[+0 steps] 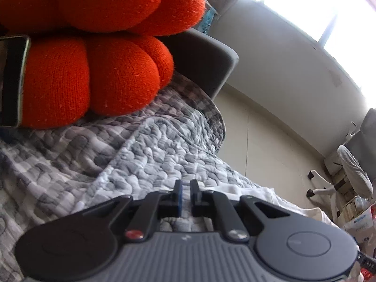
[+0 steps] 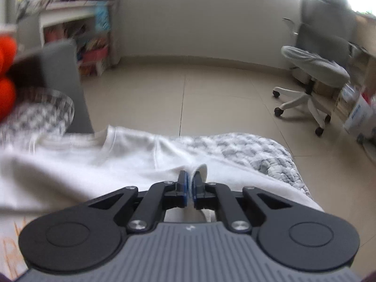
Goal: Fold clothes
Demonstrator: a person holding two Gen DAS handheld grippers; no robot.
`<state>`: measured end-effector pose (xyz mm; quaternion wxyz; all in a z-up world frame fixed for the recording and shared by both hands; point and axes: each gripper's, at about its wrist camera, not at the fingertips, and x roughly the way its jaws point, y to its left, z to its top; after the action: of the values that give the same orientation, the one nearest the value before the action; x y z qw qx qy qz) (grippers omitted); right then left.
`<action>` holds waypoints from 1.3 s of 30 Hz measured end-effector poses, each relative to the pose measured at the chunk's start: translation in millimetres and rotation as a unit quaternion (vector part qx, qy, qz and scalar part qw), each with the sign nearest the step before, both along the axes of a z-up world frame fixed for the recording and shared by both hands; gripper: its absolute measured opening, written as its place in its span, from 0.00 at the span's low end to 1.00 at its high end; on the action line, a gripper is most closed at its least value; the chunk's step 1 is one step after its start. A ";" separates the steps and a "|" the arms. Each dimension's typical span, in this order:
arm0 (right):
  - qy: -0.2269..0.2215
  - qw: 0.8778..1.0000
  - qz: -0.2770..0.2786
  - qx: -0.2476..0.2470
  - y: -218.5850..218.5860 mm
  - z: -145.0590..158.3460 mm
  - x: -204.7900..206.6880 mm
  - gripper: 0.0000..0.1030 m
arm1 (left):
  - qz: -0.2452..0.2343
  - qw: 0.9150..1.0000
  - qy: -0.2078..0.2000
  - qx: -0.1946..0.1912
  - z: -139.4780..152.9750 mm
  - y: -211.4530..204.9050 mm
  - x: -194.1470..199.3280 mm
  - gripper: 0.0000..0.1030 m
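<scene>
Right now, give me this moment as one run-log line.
right gripper: shut on white cotton sweatshirt | left gripper: nearly closed, empty, over grey checked quilt | fold: not finished

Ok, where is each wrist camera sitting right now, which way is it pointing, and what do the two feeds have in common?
Left wrist: on the left hand-held gripper, tilted, low over the grey quilted blanket, facing the orange knot cushion; jaws slightly apart, holding nothing.
Right wrist: on the right hand-held gripper, facing across the floor to the office chair; jaws pinch the white sweatshirt.
Shared: blanket, cushion, sweatshirt, chair, grey bed end panel.
</scene>
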<state>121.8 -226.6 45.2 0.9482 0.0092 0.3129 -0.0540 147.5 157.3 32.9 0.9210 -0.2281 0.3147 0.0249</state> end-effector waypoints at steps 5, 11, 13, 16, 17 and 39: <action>-0.044 0.999 -0.011 0.023 -9.3 16.5 -2.8 0.07 | -0.018 1.000 0.003 -0.006 11.7 -3.8 -9.5 0.18; -0.022 0.999 -0.025 0.013 -14.5 14.0 5.4 0.13 | -0.078 0.995 0.011 0.059 26.2 -40.4 -38.6 0.36; -0.013 0.999 -0.037 0.009 -15.7 14.5 4.8 0.13 | -0.097 0.991 0.010 0.094 28.1 -54.3 -45.2 0.36; -0.008 0.997 -0.041 0.063 -22.7 24.1 -2.1 0.15 | -0.107 0.986 0.008 0.127 30.6 -64.2 -52.9 0.36; -0.002 0.995 -0.035 0.093 -25.7 26.3 -3.9 0.27 | -0.114 0.984 0.003 0.136 31.6 -66.8 -56.8 0.36; 0.012 0.975 -0.078 0.209 -49.4 13.5 -5.2 0.08 | -0.243 0.903 -0.064 0.349 1.6 -95.3 -84.6 0.10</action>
<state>116.6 -276.0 58.7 0.9145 0.2307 0.3267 -0.0615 62.8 62.0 34.5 0.9375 0.1901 0.2716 -0.1057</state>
